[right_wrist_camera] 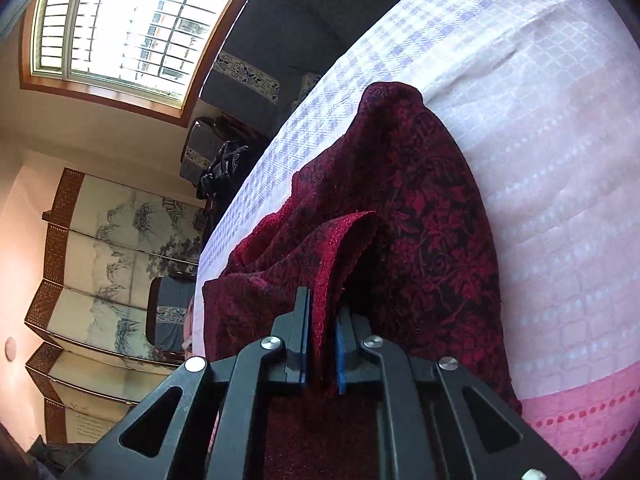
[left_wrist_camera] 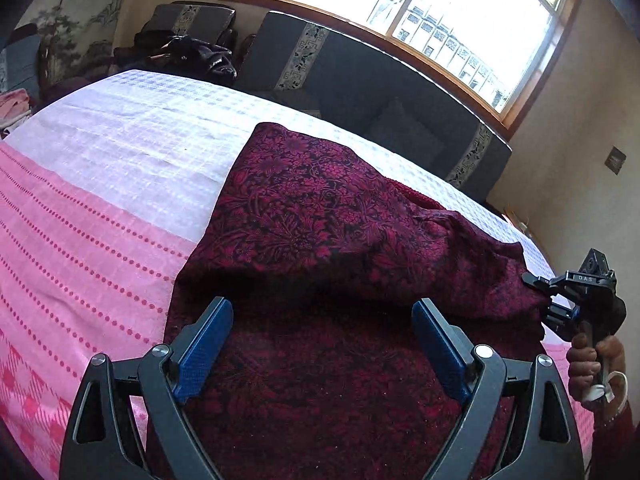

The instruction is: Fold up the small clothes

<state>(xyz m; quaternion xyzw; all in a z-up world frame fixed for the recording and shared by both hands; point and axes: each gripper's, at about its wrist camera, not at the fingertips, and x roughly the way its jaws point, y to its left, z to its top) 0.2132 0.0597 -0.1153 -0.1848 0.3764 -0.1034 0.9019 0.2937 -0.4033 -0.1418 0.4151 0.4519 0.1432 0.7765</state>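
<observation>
The dark red floral garment (left_wrist_camera: 320, 216) lies on the bed, over the white-and-pink checked bedspread (left_wrist_camera: 120, 168), with its far end reaching onto the white part and its near end under my left gripper. My left gripper (left_wrist_camera: 322, 332) hangs over the cloth with its blue pads (left_wrist_camera: 204, 344) spread wide apart, and nothing is between them; the fabric below is only beneath them, not pinched. Off to the right in the left wrist view I can see my right gripper (left_wrist_camera: 536, 280) at the garment's edge, with the hand (left_wrist_camera: 592, 364) wrapped around its handle. From the right wrist view, the right gripper (right_wrist_camera: 322, 320) has its jaws pressed together on a raised fold of the garment (right_wrist_camera: 400, 220), the plain red inner side of the cloth standing up between the pads (right_wrist_camera: 340, 344). The fabric rises from that pinch into a loose ridge and drapes down to the bedspread (right_wrist_camera: 540, 160) on the far side. Beyond the bed are a dark sofa (left_wrist_camera: 360, 80) under a window (left_wrist_camera: 440, 8) and a painted folding screen (right_wrist_camera: 104, 248).
</observation>
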